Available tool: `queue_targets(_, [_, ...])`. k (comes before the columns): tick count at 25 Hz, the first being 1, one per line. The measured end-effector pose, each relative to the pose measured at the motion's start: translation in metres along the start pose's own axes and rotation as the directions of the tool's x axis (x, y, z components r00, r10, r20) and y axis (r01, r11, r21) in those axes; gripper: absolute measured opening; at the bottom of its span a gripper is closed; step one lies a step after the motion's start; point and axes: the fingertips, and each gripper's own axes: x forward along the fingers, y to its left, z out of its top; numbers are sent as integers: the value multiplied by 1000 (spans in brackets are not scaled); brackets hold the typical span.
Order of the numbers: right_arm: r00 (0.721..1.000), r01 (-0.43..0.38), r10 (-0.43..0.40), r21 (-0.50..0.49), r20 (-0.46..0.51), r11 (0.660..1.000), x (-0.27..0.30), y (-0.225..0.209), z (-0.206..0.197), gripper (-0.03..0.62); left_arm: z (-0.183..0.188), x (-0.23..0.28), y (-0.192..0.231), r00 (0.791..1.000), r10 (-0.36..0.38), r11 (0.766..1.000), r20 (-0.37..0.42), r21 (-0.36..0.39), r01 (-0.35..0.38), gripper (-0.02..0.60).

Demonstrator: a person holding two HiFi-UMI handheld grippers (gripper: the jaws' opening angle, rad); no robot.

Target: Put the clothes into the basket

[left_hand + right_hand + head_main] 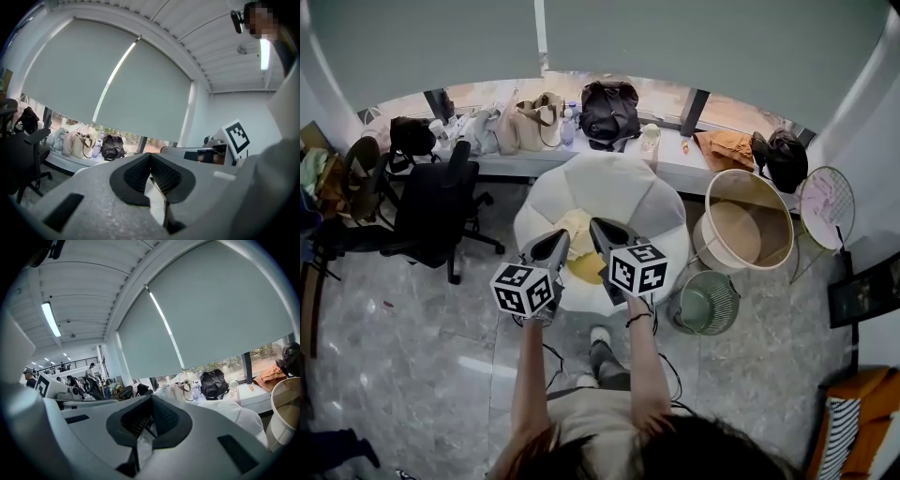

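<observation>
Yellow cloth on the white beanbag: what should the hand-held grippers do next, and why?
Probably open the jaws first, ready to pinch the yellow cloth. The left hand-held gripper and right hand-held gripper both sit over it at the white beanbag, shut with nothing between their jaws, and the cloth is not yet in the basket.

place: open-plan office
seating: black office chair
window: long ledge piled with bags, grey roller blinds down
ceiling: strip light
background: people at the back, railing above them
floor: grey polished tiles
</observation>
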Motion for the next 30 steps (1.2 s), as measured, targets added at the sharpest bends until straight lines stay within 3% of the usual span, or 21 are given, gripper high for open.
queue_targets(20, [996,-88,88,23,12,996,74,-48,39,8,27,54,60,993,114,993,14,-42,-113,11])
queue_targets(30, [994,-100,102,78,-26,992,101,-54,17,8,13,61,83,991,132,989,-13,-69,-133,11])
